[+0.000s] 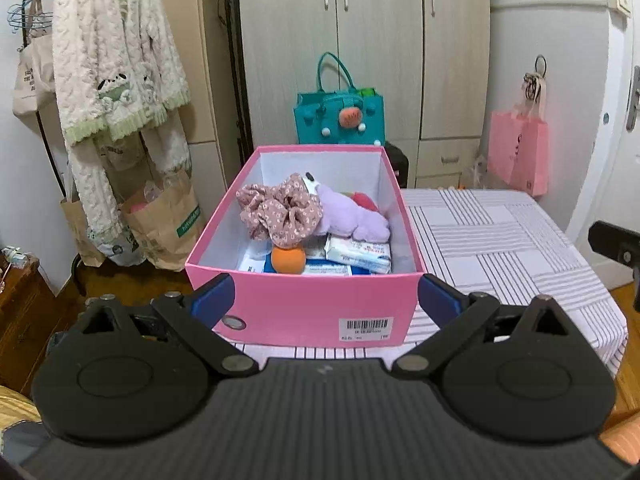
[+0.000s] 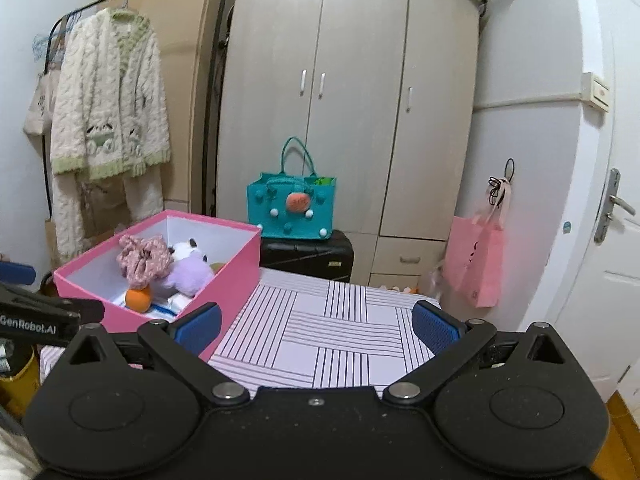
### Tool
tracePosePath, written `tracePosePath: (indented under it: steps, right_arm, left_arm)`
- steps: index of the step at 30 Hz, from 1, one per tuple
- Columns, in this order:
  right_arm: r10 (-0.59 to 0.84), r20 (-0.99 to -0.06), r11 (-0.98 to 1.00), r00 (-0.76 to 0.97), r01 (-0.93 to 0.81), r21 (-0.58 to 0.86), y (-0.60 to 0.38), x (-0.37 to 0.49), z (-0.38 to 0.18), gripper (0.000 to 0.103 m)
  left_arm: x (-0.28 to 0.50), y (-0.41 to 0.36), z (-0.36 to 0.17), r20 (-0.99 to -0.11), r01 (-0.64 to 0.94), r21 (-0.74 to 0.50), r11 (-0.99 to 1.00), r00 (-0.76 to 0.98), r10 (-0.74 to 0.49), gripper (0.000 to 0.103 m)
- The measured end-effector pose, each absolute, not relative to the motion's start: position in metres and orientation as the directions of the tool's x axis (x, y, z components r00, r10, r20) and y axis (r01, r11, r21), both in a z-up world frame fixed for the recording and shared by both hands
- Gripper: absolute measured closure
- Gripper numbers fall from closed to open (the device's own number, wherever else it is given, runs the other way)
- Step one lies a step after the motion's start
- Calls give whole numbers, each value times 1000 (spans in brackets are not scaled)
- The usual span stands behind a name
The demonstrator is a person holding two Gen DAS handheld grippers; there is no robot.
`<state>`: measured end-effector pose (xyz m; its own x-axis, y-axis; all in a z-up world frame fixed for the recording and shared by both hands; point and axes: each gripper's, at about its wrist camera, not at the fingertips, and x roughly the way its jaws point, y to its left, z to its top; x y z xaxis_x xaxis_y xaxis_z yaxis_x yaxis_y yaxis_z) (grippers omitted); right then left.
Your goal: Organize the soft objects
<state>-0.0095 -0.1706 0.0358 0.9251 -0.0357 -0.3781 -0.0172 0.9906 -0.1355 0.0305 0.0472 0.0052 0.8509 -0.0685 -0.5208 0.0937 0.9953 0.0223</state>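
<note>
A pink box (image 1: 296, 312) stands on the striped table (image 1: 500, 240); it also shows in the right wrist view (image 2: 236, 276). Inside lie a floral pink scrunchie (image 1: 280, 210), a purple plush toy (image 1: 352, 218), an orange ball (image 1: 288, 260) and white tissue packs (image 1: 358, 254). The scrunchie (image 2: 140, 258), the plush (image 2: 188, 270) and the ball (image 2: 138, 299) show in the right wrist view too. My left gripper (image 1: 326, 300) is open and empty, in front of the box's near wall. My right gripper (image 2: 316, 328) is open and empty over the tablecloth, right of the box.
A teal felt bag (image 2: 290, 208) sits on a black case (image 2: 308, 256) behind the table. A pink bag (image 2: 476, 264) hangs on the right wall. A rack with a fluffy robe (image 1: 116, 64) and paper bags (image 1: 164, 224) stands left. A wardrobe (image 2: 352, 100) is behind.
</note>
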Motion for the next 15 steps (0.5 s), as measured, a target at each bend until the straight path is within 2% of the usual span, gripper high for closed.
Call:
tracePosePath:
  steps: [15]
  right_arm:
    - [-38, -408, 998, 912, 16, -56, -175, -12, 26, 0]
  left_arm:
    - [18, 45, -7, -484, 63, 30, 998, 874, -41, 4]
